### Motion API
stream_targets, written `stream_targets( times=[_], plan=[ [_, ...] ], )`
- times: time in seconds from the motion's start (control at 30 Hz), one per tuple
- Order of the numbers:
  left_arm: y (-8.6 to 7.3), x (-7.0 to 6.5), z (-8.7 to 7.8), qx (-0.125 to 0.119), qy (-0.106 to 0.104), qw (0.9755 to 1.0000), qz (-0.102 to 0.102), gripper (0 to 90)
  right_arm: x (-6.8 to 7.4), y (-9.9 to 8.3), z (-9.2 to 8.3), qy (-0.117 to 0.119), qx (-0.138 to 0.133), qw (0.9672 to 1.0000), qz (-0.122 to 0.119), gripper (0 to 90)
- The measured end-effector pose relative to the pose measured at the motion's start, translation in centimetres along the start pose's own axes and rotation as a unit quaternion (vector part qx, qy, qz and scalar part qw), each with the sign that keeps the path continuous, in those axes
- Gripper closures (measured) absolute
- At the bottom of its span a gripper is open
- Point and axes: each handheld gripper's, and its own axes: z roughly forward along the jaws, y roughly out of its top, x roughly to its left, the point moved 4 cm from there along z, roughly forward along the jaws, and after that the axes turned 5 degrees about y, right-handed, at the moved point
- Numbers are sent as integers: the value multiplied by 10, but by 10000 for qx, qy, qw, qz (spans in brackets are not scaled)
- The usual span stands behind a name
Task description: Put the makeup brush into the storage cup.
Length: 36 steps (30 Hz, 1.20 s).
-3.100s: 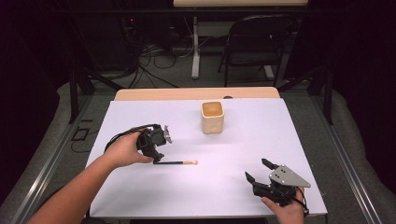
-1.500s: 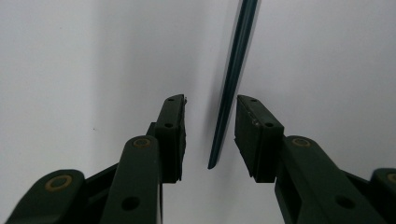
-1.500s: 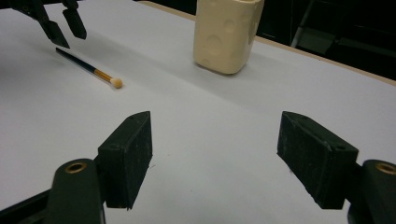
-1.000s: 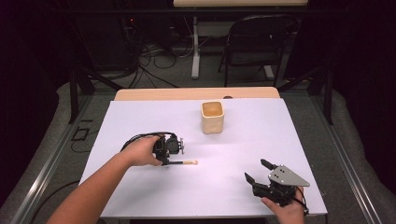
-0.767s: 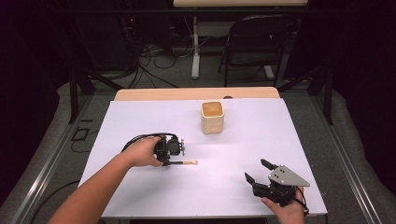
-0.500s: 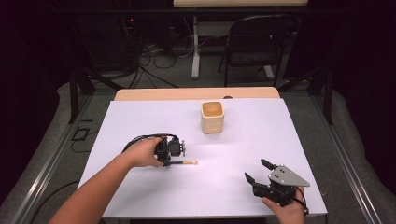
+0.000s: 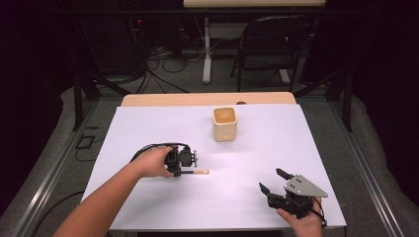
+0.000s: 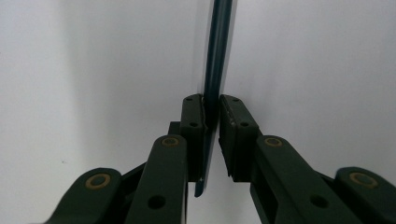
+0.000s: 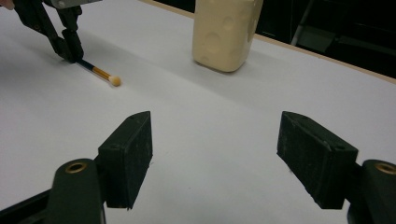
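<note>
The left gripper (image 7: 179,167) has just been closing its jaws on the dark handle of a slim brush (image 8: 215,70), which lies flat on the white table (image 7: 306,148) (pale tip pointing toward the right gripper (image 9: 215,154)). The right gripper rests wide open, holding nothing, near the cream cup (image 7: 225,124).

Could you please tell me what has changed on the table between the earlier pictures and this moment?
The left gripper moved from beside the thin dark brush with the pale round tip to over its handle, and its jaws have just been closing; they now pinch the handle. The brush lies where it lay on the white table. The cream square cup and the open right gripper kept their places.
</note>
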Motion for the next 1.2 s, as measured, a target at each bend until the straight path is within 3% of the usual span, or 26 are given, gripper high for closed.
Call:
stream_targets(
  times=[0.7,0.9,0.93,1.07,1.17,1.2],
  plan=[
    [0,-1,0,8,28,10000,46,838,0,0,0,-7,4,10000,13,263],
    [-1,1,-9,-106,-76,9998,-123,839,0,0,1,-9,4,10000,7,263],
    [-2,2,-11,-154,16,9997,-174,839,0,0,1,-9,-7,10000,8,263],
    [-5,4,-21,-357,-80,9986,-369,840,0,-1,1,-6,18,10000,20,263],
    [-5,4,-25,-462,8,9980,-425,840,0,-1,2,0,-23,10000,20,263],
    [-6,4,-27,-461,-156,9979,-433,840,0,-1,2,4,-3,10000,18,263]
  ],
)
